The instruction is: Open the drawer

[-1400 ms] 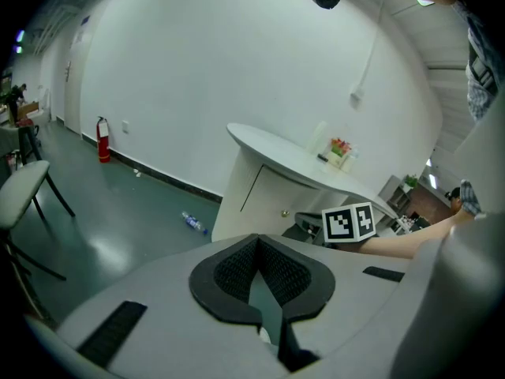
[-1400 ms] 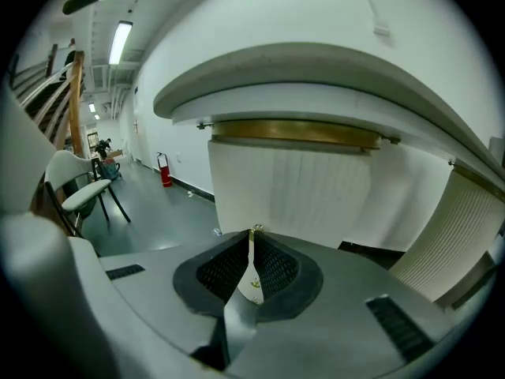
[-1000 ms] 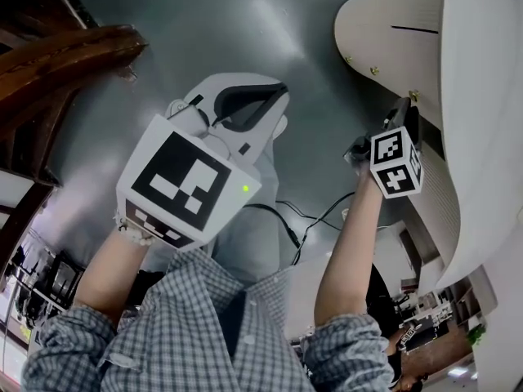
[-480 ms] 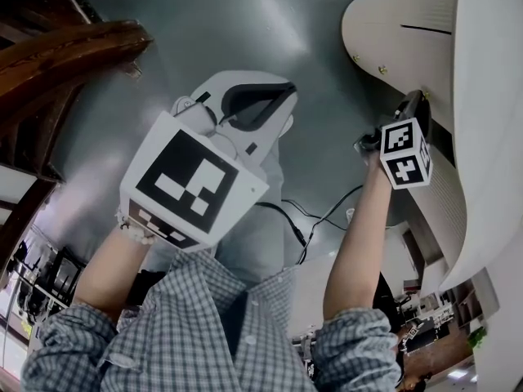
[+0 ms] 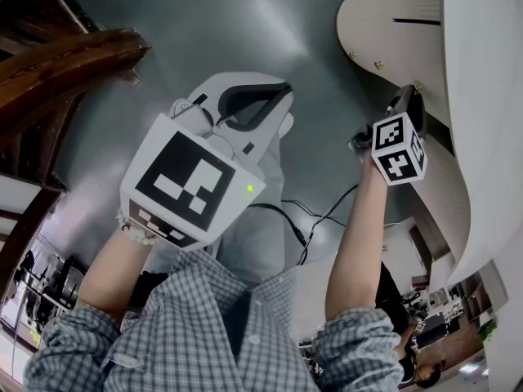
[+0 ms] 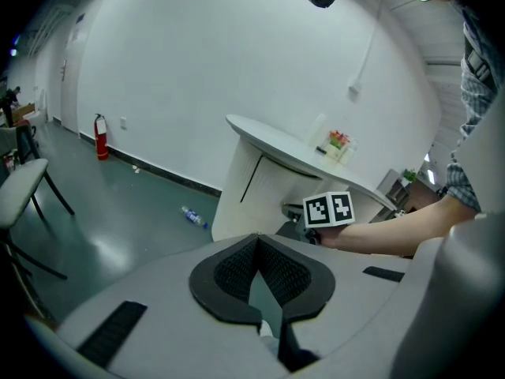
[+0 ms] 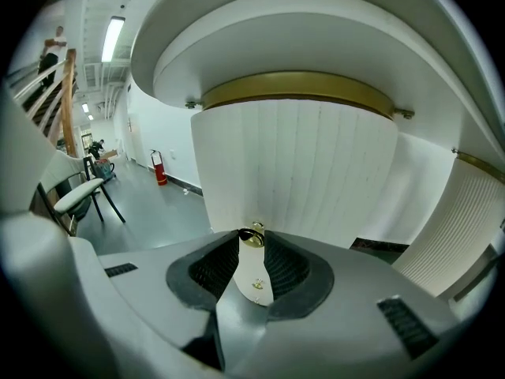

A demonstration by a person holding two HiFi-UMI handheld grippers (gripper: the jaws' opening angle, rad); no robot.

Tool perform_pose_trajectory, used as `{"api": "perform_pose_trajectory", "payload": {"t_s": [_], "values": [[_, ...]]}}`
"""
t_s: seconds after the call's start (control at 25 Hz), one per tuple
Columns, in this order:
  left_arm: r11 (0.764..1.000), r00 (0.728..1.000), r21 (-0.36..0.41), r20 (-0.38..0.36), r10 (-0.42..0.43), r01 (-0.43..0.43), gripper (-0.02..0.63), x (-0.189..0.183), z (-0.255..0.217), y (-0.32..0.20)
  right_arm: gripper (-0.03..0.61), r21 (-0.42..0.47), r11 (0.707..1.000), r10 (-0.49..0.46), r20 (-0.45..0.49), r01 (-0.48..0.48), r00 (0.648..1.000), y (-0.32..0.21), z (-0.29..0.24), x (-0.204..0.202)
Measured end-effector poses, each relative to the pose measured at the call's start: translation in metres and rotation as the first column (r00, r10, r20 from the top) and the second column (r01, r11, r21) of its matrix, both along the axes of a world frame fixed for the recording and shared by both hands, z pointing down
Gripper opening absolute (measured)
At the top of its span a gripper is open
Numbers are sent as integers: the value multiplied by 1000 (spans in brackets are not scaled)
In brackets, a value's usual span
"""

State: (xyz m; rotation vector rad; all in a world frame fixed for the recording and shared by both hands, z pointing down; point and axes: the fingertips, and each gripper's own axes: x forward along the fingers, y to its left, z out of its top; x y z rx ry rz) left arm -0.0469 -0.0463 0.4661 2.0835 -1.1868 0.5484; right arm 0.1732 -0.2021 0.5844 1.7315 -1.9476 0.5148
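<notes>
The drawer (image 7: 300, 172) is the white, striped front in the curved side of the big white desk (image 5: 384, 23), on your right. It looks shut, because no gap shows around it. A small brass knob (image 7: 252, 236) sticks out of that front, and this is the part to pull. Your right gripper (image 7: 251, 245) is right at it. Its jaws are narrow and the knob sits between their tips, so they seem to pinch it from both sides. The step in hand is the grab, and the pull has not begun. Next, I think you should keep the squeeze tight and pull straight back toward your body, slow and even. The knob is small, round and shiny, so it could slip out if you tug sideways or let the jaws loosen. Your left gripper (image 6: 257, 238) is held up in front of you, well apart from the desk. Its jaws are pressed together at the tips with nothing in them. Far off, a bottle (image 6: 192, 216) lies on the grey floor (image 5: 204, 23).
</notes>
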Motion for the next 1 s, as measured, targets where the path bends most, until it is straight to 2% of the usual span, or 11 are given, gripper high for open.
{"api": "perform_pose_trajectory", "payload": {"t_s": [0.28,1.0], "values": [[1000,1000,7,25,-17,17,-3,-11,-6,-6,83,-16,1000,-16,11,17,1000,30,-3,-5],[996,996,10,2,85,-85,-3,1,-11,-5,83,-76,996,-40,38,43,998,115,4,-41]]}}
